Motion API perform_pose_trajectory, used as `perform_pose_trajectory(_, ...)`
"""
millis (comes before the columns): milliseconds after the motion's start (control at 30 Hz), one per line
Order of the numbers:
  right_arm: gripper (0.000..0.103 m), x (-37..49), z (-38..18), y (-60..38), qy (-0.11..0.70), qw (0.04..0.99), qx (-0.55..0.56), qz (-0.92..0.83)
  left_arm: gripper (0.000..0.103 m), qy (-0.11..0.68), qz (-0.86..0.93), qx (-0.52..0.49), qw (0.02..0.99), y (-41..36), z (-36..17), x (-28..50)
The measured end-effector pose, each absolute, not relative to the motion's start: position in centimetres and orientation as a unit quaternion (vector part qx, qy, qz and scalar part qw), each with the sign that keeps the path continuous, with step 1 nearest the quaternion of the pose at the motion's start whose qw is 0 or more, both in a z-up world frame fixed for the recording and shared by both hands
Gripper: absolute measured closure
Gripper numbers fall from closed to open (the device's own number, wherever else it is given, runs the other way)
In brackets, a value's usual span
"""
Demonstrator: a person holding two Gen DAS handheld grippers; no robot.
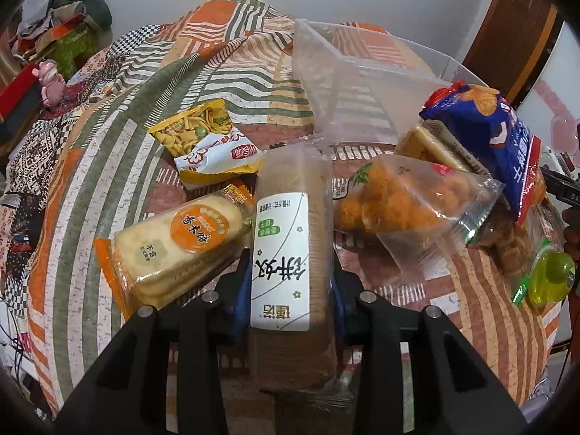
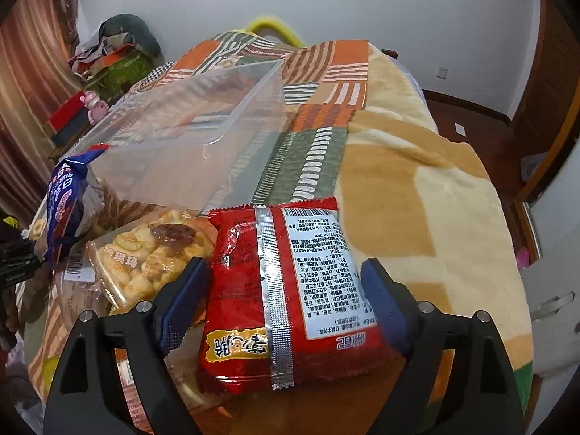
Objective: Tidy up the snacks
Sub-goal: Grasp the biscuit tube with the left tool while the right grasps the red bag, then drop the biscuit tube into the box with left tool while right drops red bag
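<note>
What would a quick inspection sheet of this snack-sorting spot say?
Surface: bed under a patchwork quilt, beige blanket beside it.
Job's things: clear plastic bin, empty; biscuit sleeve; red packet; rice cracker pack; blue bag; green jelly cup.
Clutter: boxes and a pink toy at the far left.
Tongs: left tongs closed on the biscuit sleeve; right tongs around the red packet, contact unclear.
Cables: nothing seen clearly.
Surroundings: white wall, wooden door.
</note>
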State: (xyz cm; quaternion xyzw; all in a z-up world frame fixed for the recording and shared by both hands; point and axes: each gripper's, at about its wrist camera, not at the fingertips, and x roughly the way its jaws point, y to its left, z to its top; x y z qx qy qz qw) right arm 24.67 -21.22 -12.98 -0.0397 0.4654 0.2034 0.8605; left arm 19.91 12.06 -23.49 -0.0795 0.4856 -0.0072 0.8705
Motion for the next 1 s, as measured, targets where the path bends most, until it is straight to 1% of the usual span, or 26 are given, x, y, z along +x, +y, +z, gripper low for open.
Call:
perform_pose_trajectory(67, 0.021, 24.8, -13.0, -21.2, 0.467, 0.860, -0.040, 0.204, 0.067, 0.484, -0.007, -0.081, 0.871, 12.0, -23.2, 19.7)
perform_pose_trajectory(133, 0.034, 25.0, -13.2, -20.9, 0.473, 0.857, -0.051, 0.198, 0.067, 0.480, -0.006, -0.082, 0.873, 12.0, -22.7, 19.4)
perform_pose_trajectory(300, 0.041, 24.9, -13.4, -21.0, 0.479, 0.855, -0.054, 0.193, 0.067, 0.462, -0.002, -0.089, 0.883, 12.3, -20.9, 18.6)
perform_pose_trajectory(500, 0.042, 24.2, -12.3, -21.7, 0.464, 0.868, -0.039, 0.174, 0.067, 0.434, -0.004, -0.087, 0.897, 12.1, -17.9, 17.8)
perform_pose_trajectory(700, 0.042, 23.3, -8.8, -22.5, 0.421, 0.892, -0.032, 0.162, 0.067, 0.408, -0.011, -0.088, 0.909, 11.6, -15.2, 18.6)
perform_pose_trajectory(833, 0.042, 23.3, -6.2, -22.0, 0.387, 0.905, -0.032, 0.174, 0.067, 0.384, -0.018, -0.082, 0.919, 10.9, -13.1, 19.8)
perform_pose_trajectory(1000, 0.042, 23.8, -4.6, -20.7, 0.359, 0.914, -0.026, 0.188, 0.067, 0.361, -0.030, -0.075, 0.929, 9.9, -10.9, 22.0)
